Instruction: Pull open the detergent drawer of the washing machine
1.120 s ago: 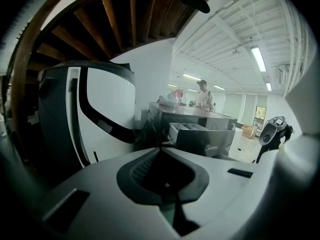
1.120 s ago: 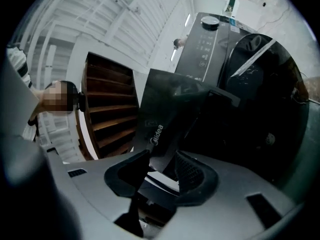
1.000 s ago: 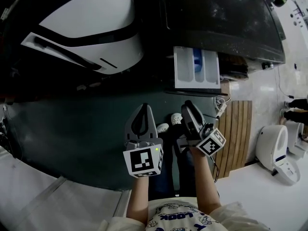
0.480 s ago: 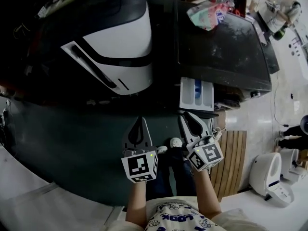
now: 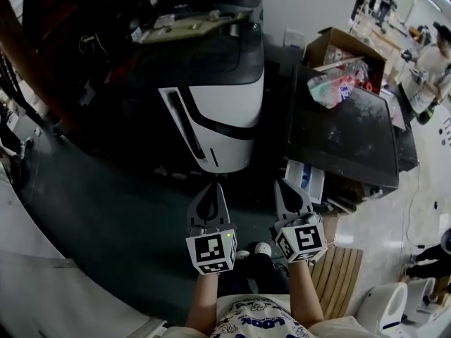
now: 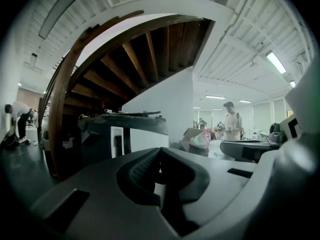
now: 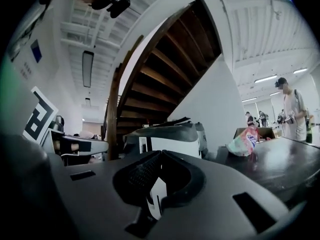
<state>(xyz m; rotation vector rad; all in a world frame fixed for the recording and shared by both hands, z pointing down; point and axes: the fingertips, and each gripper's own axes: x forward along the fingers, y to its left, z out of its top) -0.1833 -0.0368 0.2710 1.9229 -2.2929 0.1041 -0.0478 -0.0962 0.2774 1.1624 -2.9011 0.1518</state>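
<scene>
The washing machine (image 5: 344,141) has a dark top and stands at the right of the head view. Its white detergent drawer (image 5: 312,180), with a blue insert, sticks out of the front toward me. The right gripper partly covers it. My left gripper (image 5: 209,189) and right gripper (image 5: 286,184) are held side by side in the air, level, short of the machines. Both are shut, tips meeting, with nothing between the jaws. The meeting jaws show in the left gripper view (image 6: 159,150) and the right gripper view (image 7: 161,153). Neither gripper touches the drawer.
A bigger dark appliance with a white front panel (image 5: 224,122) stands left of the washer. A cardboard box (image 5: 337,44) and a colourful bag (image 5: 337,84) lie on the washer top. A wooden stair (image 6: 125,49) rises behind. People (image 7: 289,109) stand at the far right. A wooden slat mat (image 5: 340,273) lies on the floor.
Both grippers have risen, and the head view has tilted up to show the machines' tops. The right gripper has rolled and closed its jaws. The drawer stays pulled out.
</scene>
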